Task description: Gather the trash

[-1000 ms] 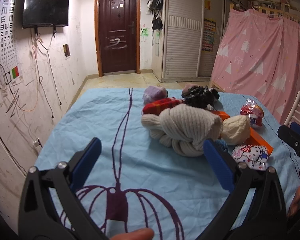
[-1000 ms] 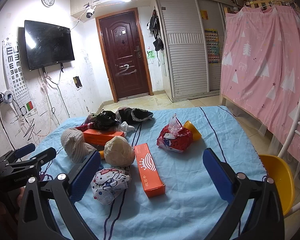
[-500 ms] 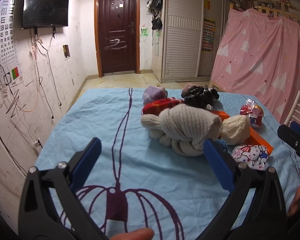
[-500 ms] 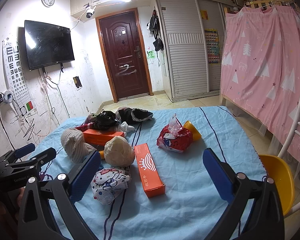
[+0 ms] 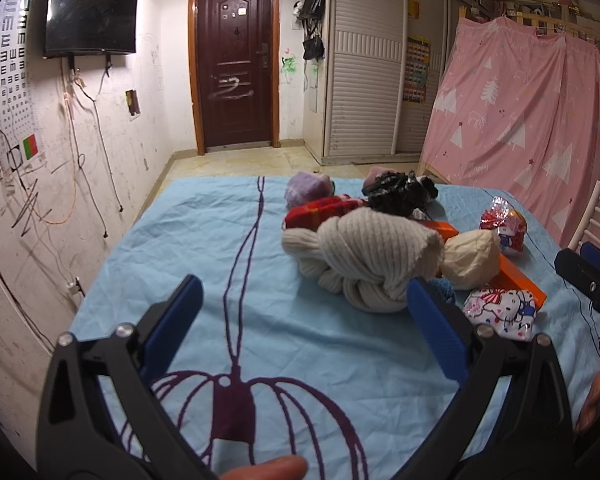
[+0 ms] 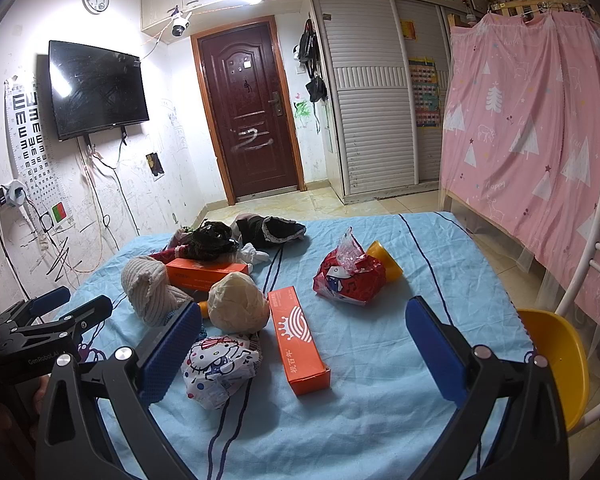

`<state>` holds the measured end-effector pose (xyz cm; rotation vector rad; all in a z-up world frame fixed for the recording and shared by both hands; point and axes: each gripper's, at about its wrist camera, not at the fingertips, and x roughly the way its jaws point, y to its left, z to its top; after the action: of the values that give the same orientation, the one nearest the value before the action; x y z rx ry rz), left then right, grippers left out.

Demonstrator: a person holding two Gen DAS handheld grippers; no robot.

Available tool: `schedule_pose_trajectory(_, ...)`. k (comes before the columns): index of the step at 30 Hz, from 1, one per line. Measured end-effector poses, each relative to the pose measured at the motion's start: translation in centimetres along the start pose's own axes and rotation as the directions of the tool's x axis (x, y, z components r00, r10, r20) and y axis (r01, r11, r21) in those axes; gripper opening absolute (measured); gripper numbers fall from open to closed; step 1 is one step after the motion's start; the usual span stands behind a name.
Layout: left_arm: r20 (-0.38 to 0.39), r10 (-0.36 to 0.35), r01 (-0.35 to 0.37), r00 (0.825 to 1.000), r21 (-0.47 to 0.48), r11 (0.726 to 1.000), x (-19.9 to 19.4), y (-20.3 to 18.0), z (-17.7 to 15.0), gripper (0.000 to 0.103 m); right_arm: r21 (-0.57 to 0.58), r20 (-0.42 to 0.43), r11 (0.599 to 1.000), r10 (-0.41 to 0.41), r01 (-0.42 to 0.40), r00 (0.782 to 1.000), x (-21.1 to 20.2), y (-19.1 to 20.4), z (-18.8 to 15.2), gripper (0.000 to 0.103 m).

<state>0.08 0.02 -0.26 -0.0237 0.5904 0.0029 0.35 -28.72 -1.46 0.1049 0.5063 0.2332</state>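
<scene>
A blue-clothed table (image 6: 380, 400) holds mixed items. An orange carton (image 6: 298, 340) lies in front of my right gripper (image 6: 304, 344), which is open and empty above the near edge. A red snack bag (image 6: 350, 280), a Hello Kitty wrapper (image 6: 220, 364), a cream paper ball (image 6: 238, 306) and a second orange box (image 6: 206, 274) lie around it. My left gripper (image 5: 300, 312) is open and empty, hovering short of a cream knitted bundle (image 5: 364, 256). The Hello Kitty wrapper (image 5: 500, 312) and snack bag (image 5: 504, 228) lie to its right.
Black clothes (image 6: 236, 236), a purple knit (image 5: 308, 188) and a red cloth (image 5: 324, 210) lie at the table's far side. A yellow cup (image 6: 384, 260) sits behind the snack bag. A yellow-seated chair (image 6: 556, 340) stands at the table's right. A pink curtain (image 6: 532, 120) hangs beyond.
</scene>
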Motion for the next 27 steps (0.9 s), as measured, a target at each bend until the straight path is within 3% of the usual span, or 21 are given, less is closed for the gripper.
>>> schedule_pose_trajectory(27,-0.025,-0.007,0.008,1.000,0.027,1.000,0.50,-0.80,0.12,0.098,-0.005,-0.010,1.000,0.007,-0.007,1.000,0.00,-0.20,0.01,0.095)
